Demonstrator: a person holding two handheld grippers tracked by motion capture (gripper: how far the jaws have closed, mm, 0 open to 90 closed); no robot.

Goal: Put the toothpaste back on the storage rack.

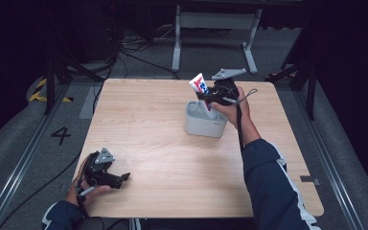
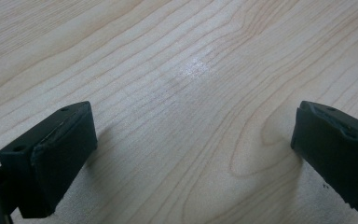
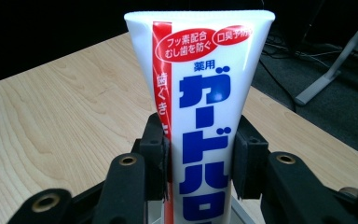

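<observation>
Down at the near left corner of the surface (image 1: pixel 163 158), the left hand-held gripper (image 1: pixel 123 178) lies low and idle, its jaws spread wide with only bare wood grain between them, as the left gripper view makes plain. Nothing lies within its reach; the work is well away from it, up and off to its right, across the surface.

Over there the right hand-held gripper (image 1: pixel 210 102) is clamped on a toothpaste tube (image 1: pixel 200 86), white with a red stripe and blue lettering. In the right gripper view the two black pads press on either flank of the tube (image 3: pixel 200 116), low on its body, with the broad crimped end standing up above the jaws. The tube's long axis runs roughly upright, tilted a little so the crimped end leans toward the left of the high view. Its lower end dips into a small pale grey container (image 1: pixel 203 125) sitting directly below the right hand-held gripper; whether the cap end touches the bottom I cannot tell.

So, to my eye, the coming move turns on that vertical line: tube above, container straight beneath, and the right hand is the only one close enough to act. Lowering along the tube's own axis looks like what the grip is set up for.
</observation>
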